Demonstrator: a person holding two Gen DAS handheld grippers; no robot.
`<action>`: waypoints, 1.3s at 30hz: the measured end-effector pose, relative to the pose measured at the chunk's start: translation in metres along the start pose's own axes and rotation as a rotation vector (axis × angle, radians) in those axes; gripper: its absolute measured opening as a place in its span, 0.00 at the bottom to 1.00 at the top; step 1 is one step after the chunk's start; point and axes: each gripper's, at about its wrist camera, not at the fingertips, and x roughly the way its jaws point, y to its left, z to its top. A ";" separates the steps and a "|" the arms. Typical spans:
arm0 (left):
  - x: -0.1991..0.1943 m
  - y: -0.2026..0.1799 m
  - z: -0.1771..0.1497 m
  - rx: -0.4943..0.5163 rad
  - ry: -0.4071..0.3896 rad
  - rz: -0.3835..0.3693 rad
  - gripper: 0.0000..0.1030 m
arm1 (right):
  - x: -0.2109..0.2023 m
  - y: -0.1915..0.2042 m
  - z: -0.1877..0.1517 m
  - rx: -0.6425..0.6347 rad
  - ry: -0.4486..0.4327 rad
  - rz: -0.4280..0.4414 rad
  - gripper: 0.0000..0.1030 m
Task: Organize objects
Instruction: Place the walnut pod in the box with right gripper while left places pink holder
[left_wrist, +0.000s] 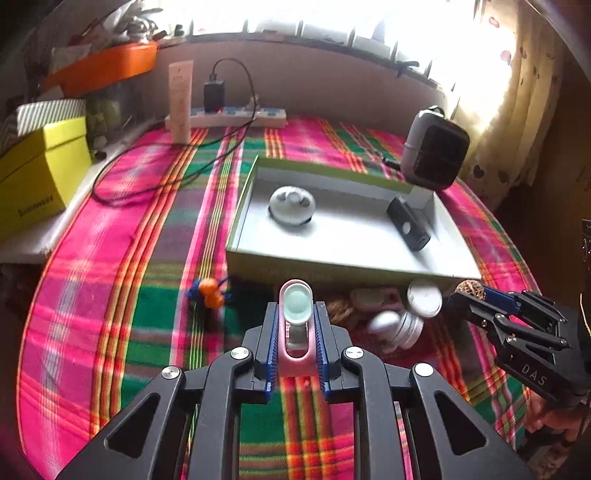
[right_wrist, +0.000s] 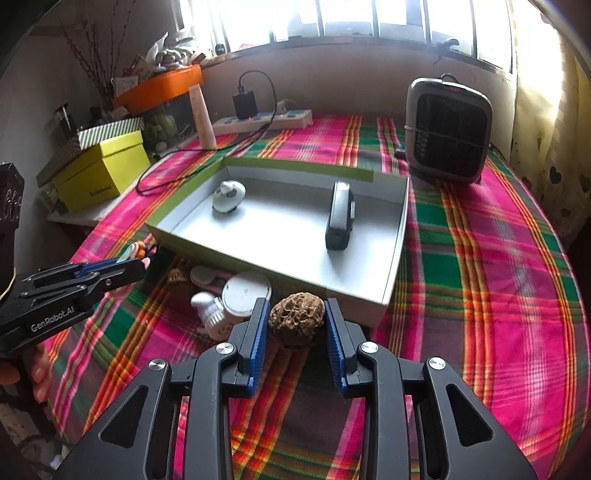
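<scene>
In the left wrist view, a pink bottle (left_wrist: 295, 325) with a pale round cap is clamped between the blue pads of the left gripper (left_wrist: 295, 347), above the plaid cloth (left_wrist: 129, 258) and just short of the shallow box (left_wrist: 332, 266). "DAS" is printed on the right gripper (left_wrist: 476, 295), which is closed on a wrinkled brown nut (left_wrist: 471, 290).

In the right wrist view, the nut (right_wrist: 296, 319) is held between the right gripper's (right_wrist: 297, 332) pads, beside the box's (right_wrist: 258, 258) near corner. "GenRobot.AI" is read on the left gripper (right_wrist: 129, 266). A white tin (right_wrist: 245, 293) lies nearby.
</scene>
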 end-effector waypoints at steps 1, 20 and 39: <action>0.000 -0.002 0.004 0.002 -0.004 -0.006 0.15 | 0.000 -0.001 0.002 -0.001 -0.003 -0.001 0.30; 0.043 -0.006 0.059 0.009 0.002 -0.020 0.15 | 0.036 -0.011 0.056 -0.036 -0.021 0.003 0.30; 0.082 0.000 0.066 0.000 0.062 0.006 0.15 | 0.099 -0.002 0.088 -0.116 0.079 0.043 0.30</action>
